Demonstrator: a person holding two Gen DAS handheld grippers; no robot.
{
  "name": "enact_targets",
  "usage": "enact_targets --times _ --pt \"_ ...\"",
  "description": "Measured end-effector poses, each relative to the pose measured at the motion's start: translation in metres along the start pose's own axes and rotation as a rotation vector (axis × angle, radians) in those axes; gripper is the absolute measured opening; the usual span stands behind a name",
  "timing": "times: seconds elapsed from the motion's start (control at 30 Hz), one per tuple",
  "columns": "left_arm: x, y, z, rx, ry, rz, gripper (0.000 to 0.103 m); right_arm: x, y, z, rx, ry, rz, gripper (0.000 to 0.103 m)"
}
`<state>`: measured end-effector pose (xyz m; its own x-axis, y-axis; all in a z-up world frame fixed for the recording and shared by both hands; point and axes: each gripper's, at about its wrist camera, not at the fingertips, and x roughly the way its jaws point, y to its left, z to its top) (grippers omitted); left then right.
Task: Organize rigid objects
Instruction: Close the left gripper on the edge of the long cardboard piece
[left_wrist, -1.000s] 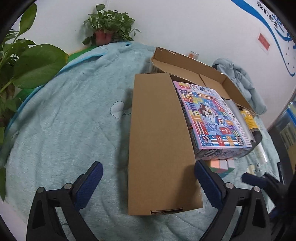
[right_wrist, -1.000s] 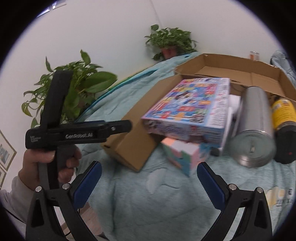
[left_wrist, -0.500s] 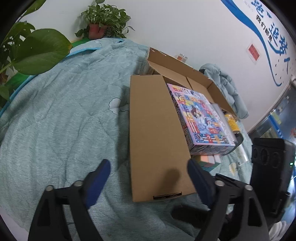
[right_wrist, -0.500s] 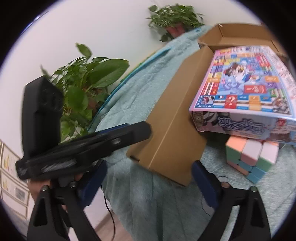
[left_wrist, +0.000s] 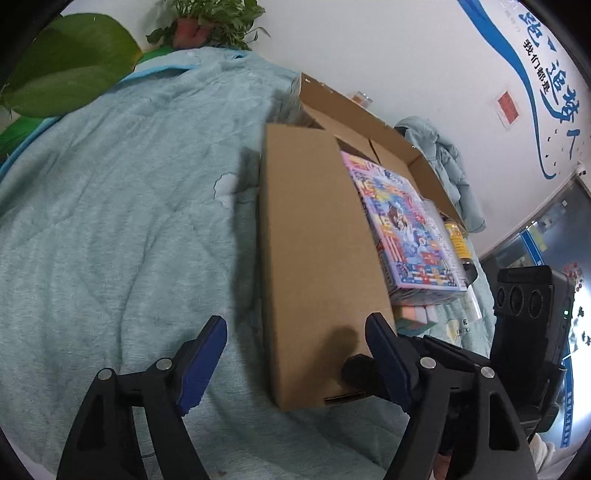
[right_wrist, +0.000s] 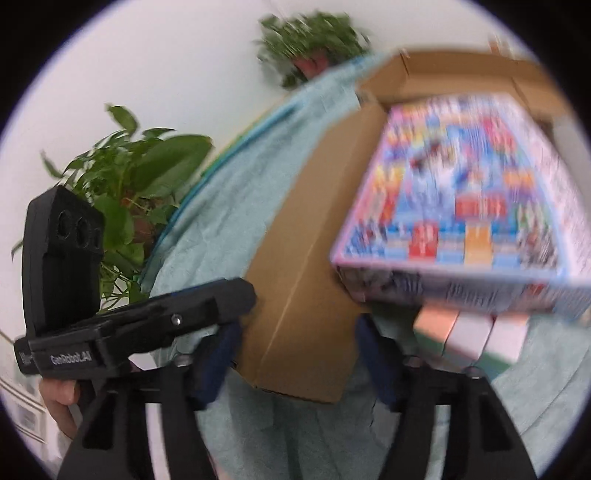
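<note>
An open cardboard box (left_wrist: 325, 229) lies on the teal quilt with its long flap (right_wrist: 295, 266) folded out toward me. A colourful board-game box (left_wrist: 402, 225) rests partly on it and shows blurred in the right wrist view (right_wrist: 461, 206). A pastel cube puzzle (left_wrist: 415, 315) sits under the game box's near corner, also in the right wrist view (right_wrist: 469, 336). A yellow-labelled can (left_wrist: 456, 240) lies beyond. My left gripper (left_wrist: 295, 354) is open at the flap's near end. My right gripper (right_wrist: 299, 354) is open around the flap's corner.
The teal quilt (left_wrist: 110, 221) covers the surface, wide to the left of the box. Potted plants stand at the far edge (left_wrist: 207, 18) and at the left (right_wrist: 140, 184). A bundled teal jacket (left_wrist: 443, 155) lies behind the box.
Both grippers have moved closer to the box flap's near end. The right wrist view has swung and is now blurred; its jaws have narrowed somewhat around the flap's corner.
</note>
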<state>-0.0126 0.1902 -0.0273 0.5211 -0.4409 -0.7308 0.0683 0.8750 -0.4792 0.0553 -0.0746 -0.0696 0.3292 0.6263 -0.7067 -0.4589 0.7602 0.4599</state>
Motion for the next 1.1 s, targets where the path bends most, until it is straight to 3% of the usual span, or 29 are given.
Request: enact_targets --times 0.07,0.2,0.63,0.67,0.73,0.8,0.87,0.97,1.03,1.1 --pt "0.003 0.003 -0.001 -0.013 0.015 -0.033 0.075 0.004 -0.005 -0.004 0.038 0.029 0.018 0.079" --pt "0.007 0.003 0.0 -0.023 0.035 -0.111 0.064 0.008 -0.002 -0.003 0.032 0.023 0.017 0.08" --pt "-0.005 0.005 -0.001 0.007 -0.007 -0.085 0.055 0.009 0.02 0.001 -0.068 -0.008 -0.058 0.079" --pt "-0.01 0.0 -0.001 0.024 -0.018 -0.071 0.055 0.008 0.023 0.001 -0.087 -0.013 -0.052 0.073" --pt "-0.02 -0.013 -0.001 0.081 -0.053 0.006 0.055 0.006 0.035 0.001 -0.149 -0.021 -0.066 0.072" --pt "-0.024 -0.015 0.0 0.091 -0.061 0.03 0.055 0.005 0.036 0.004 -0.138 -0.024 -0.011 0.072" --pt "-0.023 -0.011 0.0 0.078 -0.046 -0.002 0.055 0.007 0.032 0.007 -0.113 -0.016 0.03 0.073" --pt "-0.019 -0.01 -0.002 0.086 -0.015 -0.046 0.057 0.007 0.026 0.004 -0.107 -0.012 0.023 0.073" --pt "-0.014 -0.001 -0.001 0.043 -0.003 -0.074 0.069 0.006 0.019 0.002 -0.092 0.005 0.036 0.072" --pt "-0.005 0.015 0.004 -0.036 0.012 -0.104 0.074 0.006 0.017 0.001 -0.07 0.023 0.052 0.072"
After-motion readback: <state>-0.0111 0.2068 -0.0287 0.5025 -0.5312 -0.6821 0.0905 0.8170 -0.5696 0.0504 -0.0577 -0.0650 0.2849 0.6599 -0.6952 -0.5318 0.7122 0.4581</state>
